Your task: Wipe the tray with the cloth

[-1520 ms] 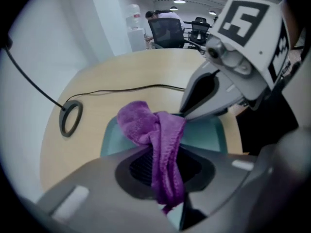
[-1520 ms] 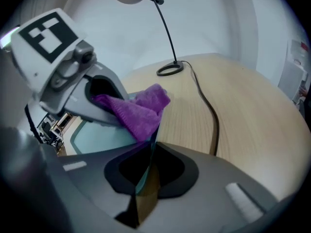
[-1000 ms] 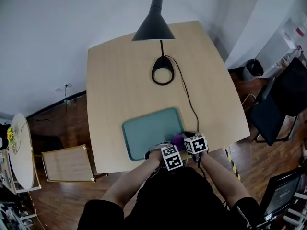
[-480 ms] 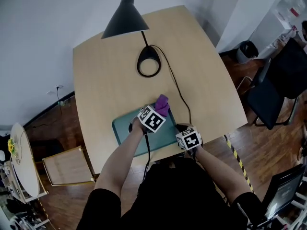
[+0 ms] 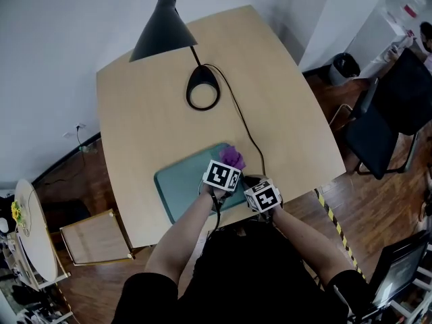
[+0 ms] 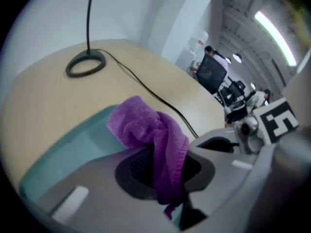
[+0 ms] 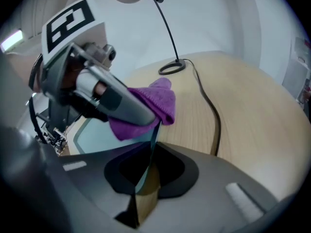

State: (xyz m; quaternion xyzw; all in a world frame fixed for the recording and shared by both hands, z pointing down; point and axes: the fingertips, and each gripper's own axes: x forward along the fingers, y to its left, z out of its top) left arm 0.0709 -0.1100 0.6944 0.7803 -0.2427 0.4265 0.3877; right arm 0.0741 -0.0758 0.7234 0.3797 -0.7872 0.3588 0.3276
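Left tongs clenched on bunched purple cloth, at the far right corner of the teal tray on the tabletop. Right tongs pinch tray's near rim. Best approach, I judge: press cloth flat, sweep overlapping passes, hold rim steady.

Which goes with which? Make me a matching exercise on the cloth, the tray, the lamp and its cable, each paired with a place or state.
Things:
1. cloth
2. tray
3. lamp
4. cable

Places or states:
A. stands at the far end of the table
B. its rim is clamped by the right gripper
C. pinched in the left gripper
D. trails over the tabletop, past the tray's right side

Pairs: 1-C, 2-B, 3-A, 4-D
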